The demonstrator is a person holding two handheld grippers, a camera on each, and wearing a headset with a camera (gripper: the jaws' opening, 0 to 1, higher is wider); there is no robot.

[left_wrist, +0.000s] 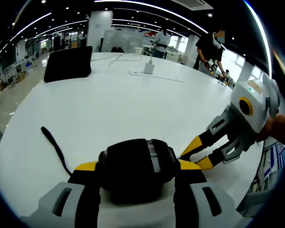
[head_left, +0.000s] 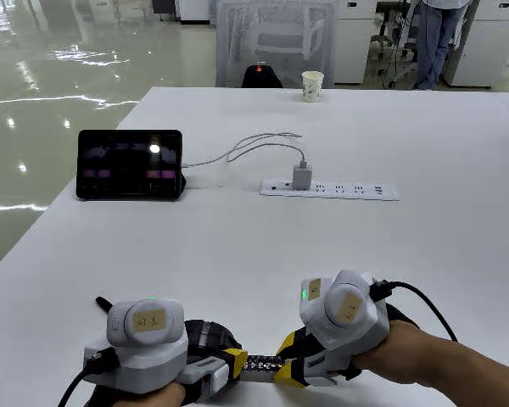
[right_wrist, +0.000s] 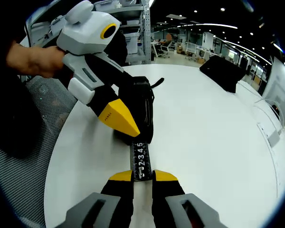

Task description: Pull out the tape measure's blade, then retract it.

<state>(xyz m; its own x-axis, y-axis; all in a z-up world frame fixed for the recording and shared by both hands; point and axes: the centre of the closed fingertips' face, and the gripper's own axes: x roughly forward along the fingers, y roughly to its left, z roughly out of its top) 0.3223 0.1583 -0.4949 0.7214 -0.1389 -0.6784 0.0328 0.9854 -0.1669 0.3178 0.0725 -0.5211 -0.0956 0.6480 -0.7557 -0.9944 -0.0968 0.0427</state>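
A black tape measure (left_wrist: 137,164) rests on the white table (head_left: 322,237), and my left gripper (left_wrist: 137,167) is shut on its case. In the head view that case (head_left: 210,337) sits at the bottom edge. A short length of blade (right_wrist: 140,159) with printed numbers runs out of the case (right_wrist: 141,109). My right gripper (right_wrist: 142,176) is shut on the blade's end. The head view shows the blade (head_left: 261,365) spanning the small gap between the left gripper (head_left: 229,363) and the right gripper (head_left: 282,366). A black wrist strap (left_wrist: 54,147) trails from the case.
A dark tablet (head_left: 130,164) stands at the left of the table. A white power strip (head_left: 331,188) with a plugged charger (head_left: 301,176) and cables lies mid-table. A paper cup (head_left: 312,86) stands at the far edge by a chair (head_left: 276,42). A person (head_left: 437,34) stands beyond.
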